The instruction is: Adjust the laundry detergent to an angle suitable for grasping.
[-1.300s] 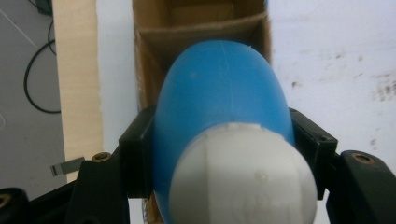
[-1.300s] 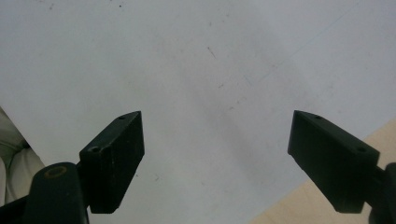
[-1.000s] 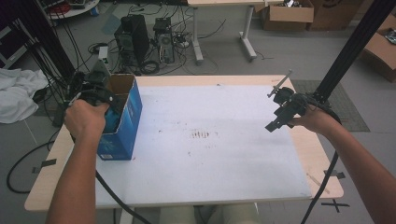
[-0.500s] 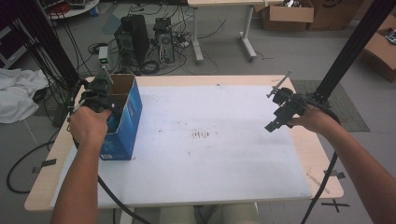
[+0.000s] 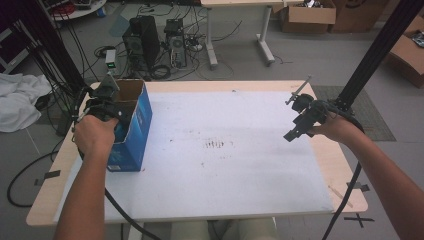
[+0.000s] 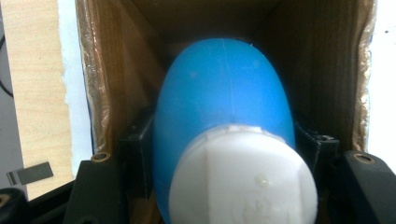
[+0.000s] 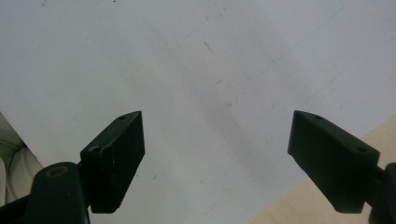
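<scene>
A blue cardboard box stands open-topped at the table's left edge. My left gripper reaches down into it from above. In the left gripper view the left gripper is shut on a blue bottle with a white cap, and the bottle sits between the box's brown inner walls. At the table's right side my right gripper hovers above the white sheet. Seen in its own view, the right gripper is open with nothing between its jaws.
The white sheet covers most of the wooden table. Behind the table, computer towers and cables lie on the floor. A black post rises at the right rear, and white cloth lies at far left.
My left hand and gripper have shifted slightly at the box opening, still on the bottle. The right gripper has stayed in place.
</scene>
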Action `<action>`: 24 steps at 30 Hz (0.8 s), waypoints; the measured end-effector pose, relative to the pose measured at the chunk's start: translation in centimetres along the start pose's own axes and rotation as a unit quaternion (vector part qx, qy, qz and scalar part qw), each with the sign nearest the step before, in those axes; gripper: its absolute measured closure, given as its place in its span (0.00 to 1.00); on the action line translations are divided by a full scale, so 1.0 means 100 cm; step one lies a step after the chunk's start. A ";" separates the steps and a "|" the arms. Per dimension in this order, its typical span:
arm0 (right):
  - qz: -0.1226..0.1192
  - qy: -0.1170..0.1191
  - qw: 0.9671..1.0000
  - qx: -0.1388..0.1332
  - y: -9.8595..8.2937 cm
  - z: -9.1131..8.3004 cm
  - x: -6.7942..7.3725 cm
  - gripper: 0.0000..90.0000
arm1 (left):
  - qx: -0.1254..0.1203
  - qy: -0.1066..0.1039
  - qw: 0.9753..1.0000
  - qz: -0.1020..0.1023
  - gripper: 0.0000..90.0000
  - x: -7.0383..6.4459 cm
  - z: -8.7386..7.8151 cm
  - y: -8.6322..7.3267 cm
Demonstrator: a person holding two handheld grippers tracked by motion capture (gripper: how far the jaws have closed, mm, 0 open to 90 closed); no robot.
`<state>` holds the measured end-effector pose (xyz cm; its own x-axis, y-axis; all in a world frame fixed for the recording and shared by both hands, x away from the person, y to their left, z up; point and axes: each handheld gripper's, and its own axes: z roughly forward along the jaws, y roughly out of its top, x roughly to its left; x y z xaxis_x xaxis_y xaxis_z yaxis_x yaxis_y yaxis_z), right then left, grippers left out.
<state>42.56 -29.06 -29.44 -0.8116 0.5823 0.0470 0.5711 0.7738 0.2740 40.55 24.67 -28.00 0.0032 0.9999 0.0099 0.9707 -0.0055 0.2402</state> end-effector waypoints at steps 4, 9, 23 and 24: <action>0.000 0.000 1.000 0.000 0.000 0.000 0.000 0.21 | 0.000 -0.003 1.000 -0.003 0.41 0.002 0.000 0.000; -0.002 -0.001 1.000 0.002 0.001 0.001 0.001 0.21 | 0.001 -0.006 1.000 -0.010 0.40 0.004 0.000 0.000; -0.008 0.001 1.000 0.004 0.002 0.001 0.005 0.21 | 0.006 -0.016 1.000 -0.013 0.33 0.003 -0.005 0.001; -0.008 0.000 1.000 0.004 0.002 0.001 0.005 0.21 | 0.005 -0.015 1.000 -0.014 0.33 0.003 -0.006 0.001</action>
<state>42.30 -28.60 -29.46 -0.8209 0.5695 0.0421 0.5584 0.7852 0.2677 40.55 24.99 -27.39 -0.0160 0.9995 -0.0257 0.9729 0.0215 0.2301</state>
